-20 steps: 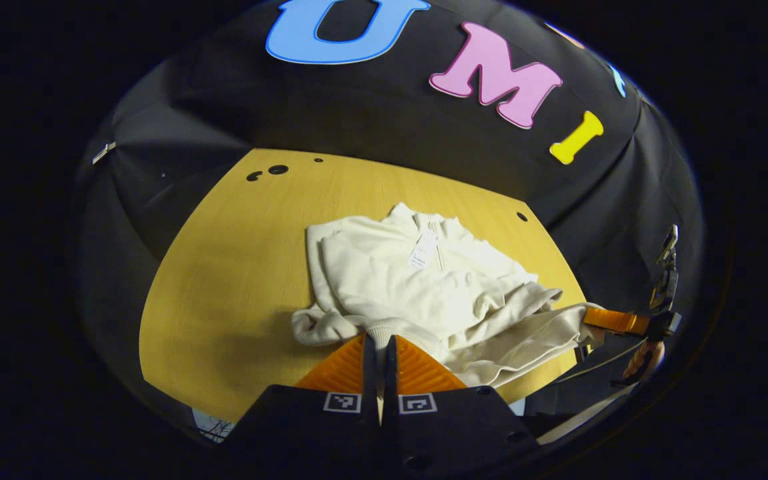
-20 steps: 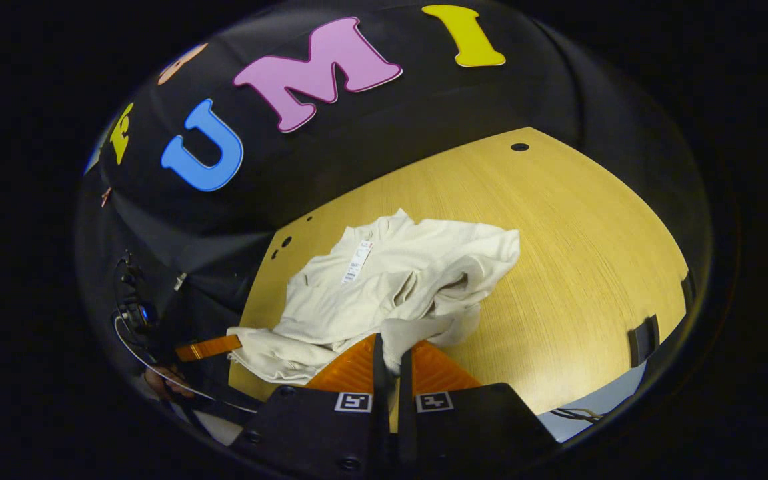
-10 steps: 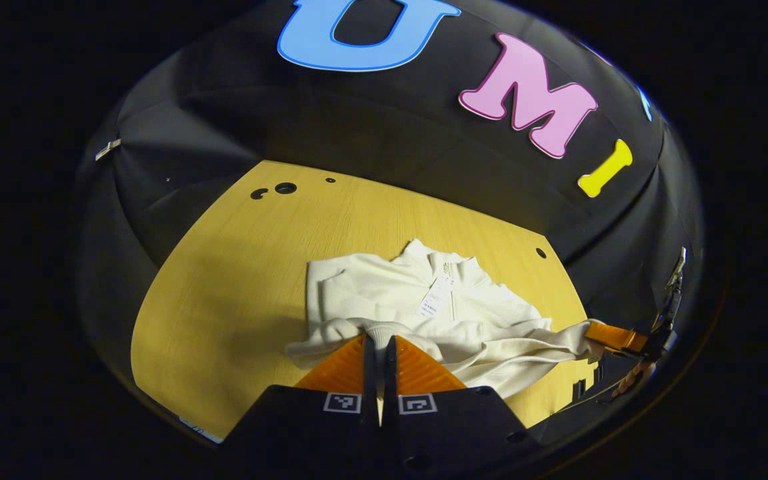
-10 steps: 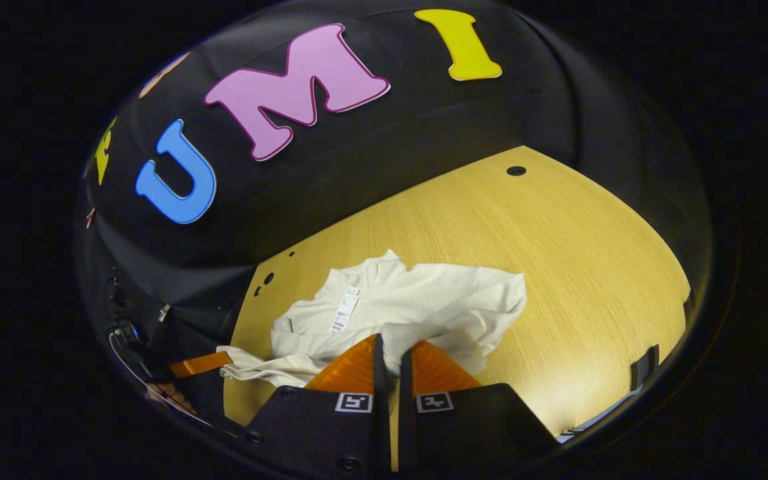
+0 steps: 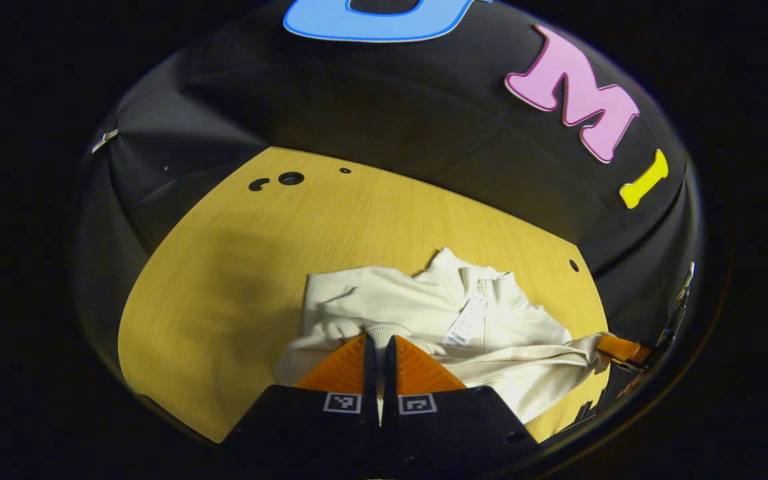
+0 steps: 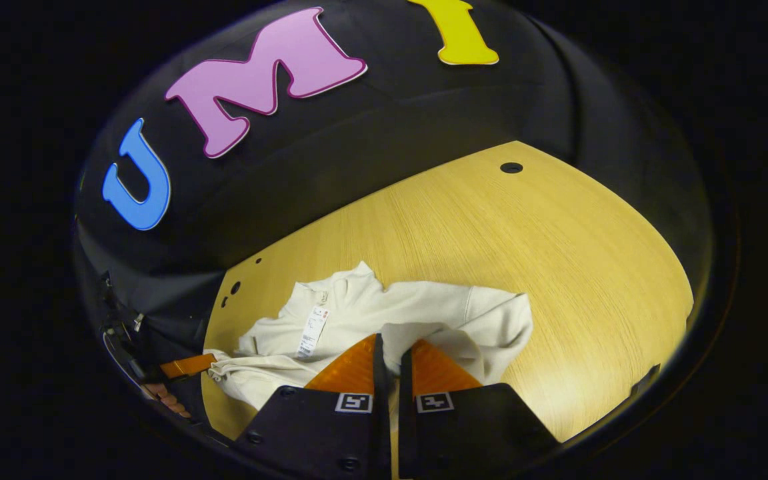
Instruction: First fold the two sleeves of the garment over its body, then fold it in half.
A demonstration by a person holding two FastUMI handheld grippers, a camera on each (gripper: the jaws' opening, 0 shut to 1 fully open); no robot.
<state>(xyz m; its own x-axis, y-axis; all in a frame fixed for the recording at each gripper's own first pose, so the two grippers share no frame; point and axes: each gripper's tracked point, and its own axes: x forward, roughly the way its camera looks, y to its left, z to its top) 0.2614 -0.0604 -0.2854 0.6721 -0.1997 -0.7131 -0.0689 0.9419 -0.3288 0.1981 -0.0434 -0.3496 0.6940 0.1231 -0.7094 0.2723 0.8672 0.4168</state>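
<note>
Both grippers pinch the hem of the cream knit garment (image 5: 424,313) on the yellow wooden table (image 5: 237,253): left gripper (image 5: 380,341), right gripper (image 6: 391,341). Collar lies straight ahead of both; fold axis runs across the fingers.

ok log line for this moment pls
phase: folding in half | left gripper: shut on garment hem | right gripper: shut on garment hem | hang tag: visible | table

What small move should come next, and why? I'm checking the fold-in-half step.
Probably carry both held edges farther toward the collar, then lower them. The left gripper and right gripper each pinch the garment, and its upper body remains uncovered.
</note>
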